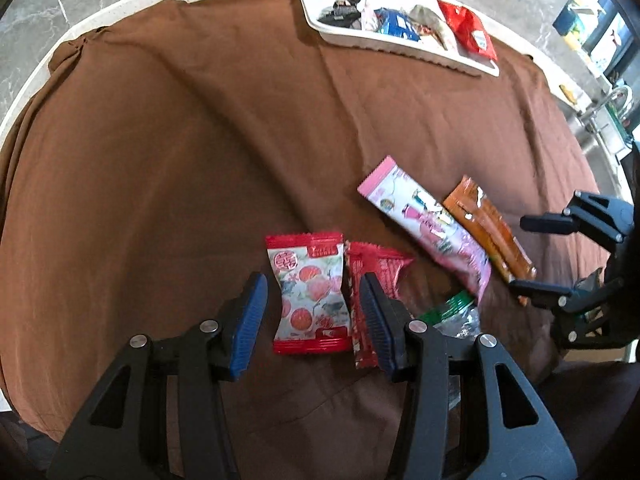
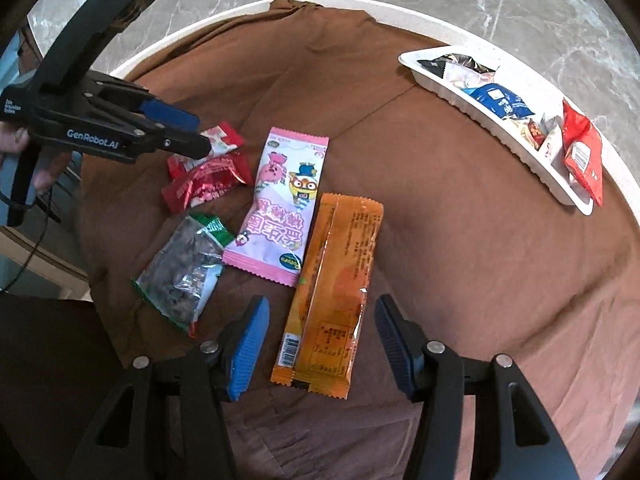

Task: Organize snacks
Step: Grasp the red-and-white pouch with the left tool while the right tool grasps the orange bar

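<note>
- Five loose snacks lie on brown cloth (image 2: 460, 200): orange packet (image 2: 332, 292) long, flat, glossy.
- Right gripper (image 2: 320, 344) open astride it, holding nothing.
- Left gripper (image 1: 312, 316) open over fruit-print packet (image 1: 310, 292), empty.

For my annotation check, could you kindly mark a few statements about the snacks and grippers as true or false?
1. The white tray already holds several snacks. True.
2. The orange packet lies inside the tray. False: it lies on the brown cloth.
3. The right gripper has open jaws either side of the orange packet. True.
4. The left gripper grips the pink packet. False: it is open, flanking a red-and-white packet.
</note>
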The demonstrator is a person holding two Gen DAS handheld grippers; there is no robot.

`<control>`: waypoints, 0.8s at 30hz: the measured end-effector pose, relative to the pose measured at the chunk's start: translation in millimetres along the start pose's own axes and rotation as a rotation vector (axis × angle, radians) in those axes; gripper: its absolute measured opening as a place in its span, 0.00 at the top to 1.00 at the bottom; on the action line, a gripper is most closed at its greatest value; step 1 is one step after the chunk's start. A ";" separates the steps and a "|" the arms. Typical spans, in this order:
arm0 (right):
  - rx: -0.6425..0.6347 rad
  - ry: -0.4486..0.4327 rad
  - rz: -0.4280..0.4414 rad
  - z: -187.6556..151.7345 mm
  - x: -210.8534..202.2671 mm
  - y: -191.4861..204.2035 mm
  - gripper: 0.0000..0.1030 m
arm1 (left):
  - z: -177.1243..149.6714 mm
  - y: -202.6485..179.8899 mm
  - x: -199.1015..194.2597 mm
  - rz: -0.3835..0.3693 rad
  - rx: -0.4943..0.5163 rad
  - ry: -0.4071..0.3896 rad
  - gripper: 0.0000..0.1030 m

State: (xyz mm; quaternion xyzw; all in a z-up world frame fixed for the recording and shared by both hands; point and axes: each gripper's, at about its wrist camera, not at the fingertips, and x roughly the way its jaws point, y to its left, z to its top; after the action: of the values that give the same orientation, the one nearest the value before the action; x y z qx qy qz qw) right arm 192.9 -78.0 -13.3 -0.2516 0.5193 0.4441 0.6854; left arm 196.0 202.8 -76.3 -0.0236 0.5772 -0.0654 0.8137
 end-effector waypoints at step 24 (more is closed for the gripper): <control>0.091 0.011 0.084 11.6 12.1 -37.4 0.67 | 1.5 -1.6 15.8 0.003 0.063 0.004 0.69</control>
State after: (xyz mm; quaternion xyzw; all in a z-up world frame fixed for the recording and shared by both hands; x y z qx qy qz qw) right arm 231.9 -82.4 -25.0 -0.2007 0.5528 0.4470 0.6740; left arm 202.4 199.1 -90.4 0.0031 0.5764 -0.0826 0.8129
